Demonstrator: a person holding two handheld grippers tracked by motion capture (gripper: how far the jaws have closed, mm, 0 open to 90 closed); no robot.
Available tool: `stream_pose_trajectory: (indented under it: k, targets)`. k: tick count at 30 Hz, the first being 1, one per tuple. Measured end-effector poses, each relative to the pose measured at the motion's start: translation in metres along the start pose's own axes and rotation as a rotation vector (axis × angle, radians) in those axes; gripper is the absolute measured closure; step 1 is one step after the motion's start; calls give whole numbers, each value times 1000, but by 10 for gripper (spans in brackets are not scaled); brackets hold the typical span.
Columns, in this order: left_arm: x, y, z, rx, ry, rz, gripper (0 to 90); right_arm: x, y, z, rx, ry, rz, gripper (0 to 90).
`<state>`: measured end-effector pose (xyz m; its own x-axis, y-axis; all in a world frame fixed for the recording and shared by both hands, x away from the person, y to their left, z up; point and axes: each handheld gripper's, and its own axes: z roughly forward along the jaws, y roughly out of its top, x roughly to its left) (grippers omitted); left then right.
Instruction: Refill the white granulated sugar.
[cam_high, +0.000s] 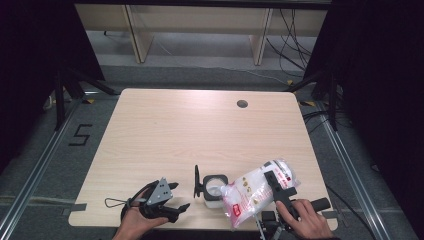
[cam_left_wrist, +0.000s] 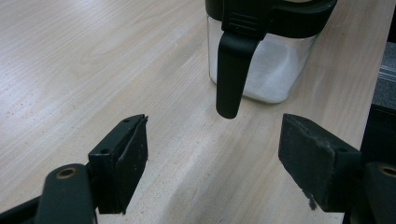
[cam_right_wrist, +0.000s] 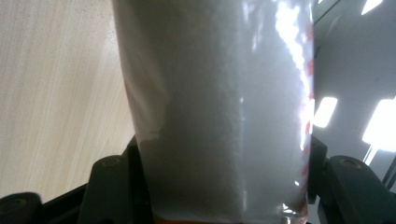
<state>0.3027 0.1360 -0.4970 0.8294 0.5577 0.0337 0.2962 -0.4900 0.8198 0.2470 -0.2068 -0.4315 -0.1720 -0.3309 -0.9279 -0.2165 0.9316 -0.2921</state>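
pale wood-grain laminate covers the counter (cam_high: 175, 135), which has one round cable hole (cam_high: 242, 104) near its far edge and stands on grey floor between dark curtains, with light wooden furniture legs and loose cables behind it. one clear square jar with a black lid and handle (cam_high: 214, 189) stands near the front edge, and one clear plastic bag of white powder with red print (cam_high: 252, 192) is held tilted just to its right, its lower end at the jar's open mouth. two hand-held grippers are at work. the high view gives the whole layout: the left hand-held gripper (cam_high: 175, 207) sits low on the counter just left of the jar, the right hand-held gripper (cam_high: 280, 187) reaches up along the bag. the left gripper view adds what the high view cannot: white powder lies in the jar (cam_left_wrist: 261, 60), its black handle hangs between the released, wide-apart jaws, touching neither. the right gripper view shows the bag (cam_right_wrist: 219, 116) close up, grasped between both jaws, its white contents pressing the film.
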Motion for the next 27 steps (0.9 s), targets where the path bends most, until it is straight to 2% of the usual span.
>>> stream_pose_trajectory:
  k: [9,13,15,17,19,20,24,25,27]
  targets:
    - [0,0,-1,0,2,3,237,0,0,0,-1,-2,1,429]
    - [0,0,-1,0,2,3,237,1,0,0,8,14,7,429]
    - [0,0,-1,-1,3,4,237,-1,0,-1,10,15,-20,430]
    - [0,0,-1,0,1,4,237,0,0,0,-3,1,4,429]
    - [0,0,-1,-1,0,5,237,1,0,0,9,15,6,430]
    - [0,1,-1,3,-6,4,237,-1,0,-1,11,16,-19,430]
    - [0,0,-1,3,-5,4,237,0,0,-1,13,20,-6,430]
    - [0,0,-1,0,-3,5,237,-1,0,-1,9,13,-21,430]
    - [0,0,-1,1,-5,4,237,-1,0,-1,10,14,-20,431]
